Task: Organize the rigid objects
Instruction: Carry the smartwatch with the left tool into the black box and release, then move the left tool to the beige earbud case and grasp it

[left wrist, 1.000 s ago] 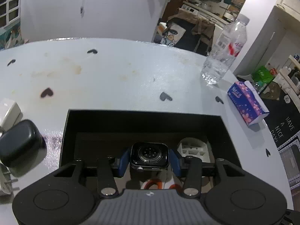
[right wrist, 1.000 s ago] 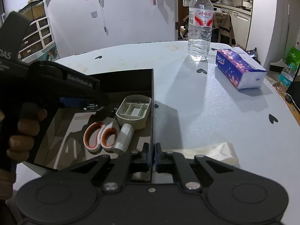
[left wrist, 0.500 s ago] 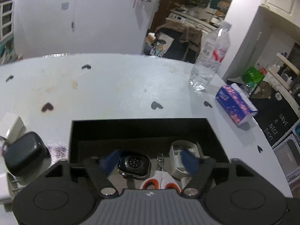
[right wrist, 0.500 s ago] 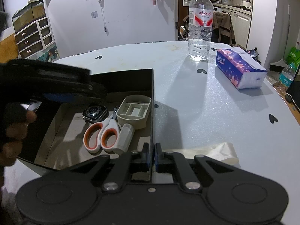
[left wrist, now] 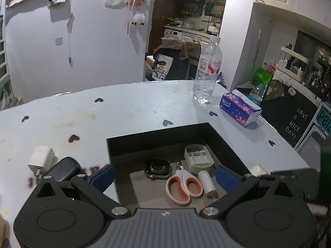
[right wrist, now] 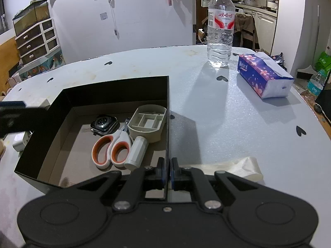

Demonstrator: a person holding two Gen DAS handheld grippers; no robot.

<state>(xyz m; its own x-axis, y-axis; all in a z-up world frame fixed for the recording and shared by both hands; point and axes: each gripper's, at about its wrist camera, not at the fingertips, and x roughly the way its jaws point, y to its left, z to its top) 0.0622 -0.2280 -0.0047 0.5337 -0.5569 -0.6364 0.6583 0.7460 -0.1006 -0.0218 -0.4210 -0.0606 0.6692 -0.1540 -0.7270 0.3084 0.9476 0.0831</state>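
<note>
My left claw: the left gripper (left wrist: 164,175) hangs over the near edge of the box, its blue pads (left wrist: 103,176) spread wide and opening further, with nothing pressed between them.
My right claw: the right gripper (right wrist: 168,170) is pressed together on the thin right-hand wall of the box, pinching it near the front corner.
Box: an open black cardboard box (right wrist: 115,86) with a brown floor sits on the table; all the sorted items lie in its right half.
Watch: a dark square smartwatch body without a strap (right wrist: 104,124) lies back-up on the box floor, apart from my left pads, just beside the scissors.
Scissors: white scissors with orange-lined handles (right wrist: 111,148) lie flat in the box, handles toward me, between the watch and the tube.
Tube: a short white plastic cylinder (right wrist: 136,153) lies on its side touching the scissors and the tray's near end.
Tray: a grey oval plastic tray with small compartments (right wrist: 148,122) rests against the right wall.
Left of the box: a white square charger plug (left wrist: 41,159) and a black rounded case (left wrist: 64,168) lie side by side on the table.
Table: a round pale grey tabletop with small dark heart marks (right wrist: 206,107).
Further out: a clear plastic water bottle with a red label (right wrist: 221,24) stands upright, and a purple flowered tissue pack (right wrist: 262,76) lies near it.
Near my right claw: a crumpled cream strip of tape or film (right wrist: 238,167) lies on the table; I cannot tell which.
</note>
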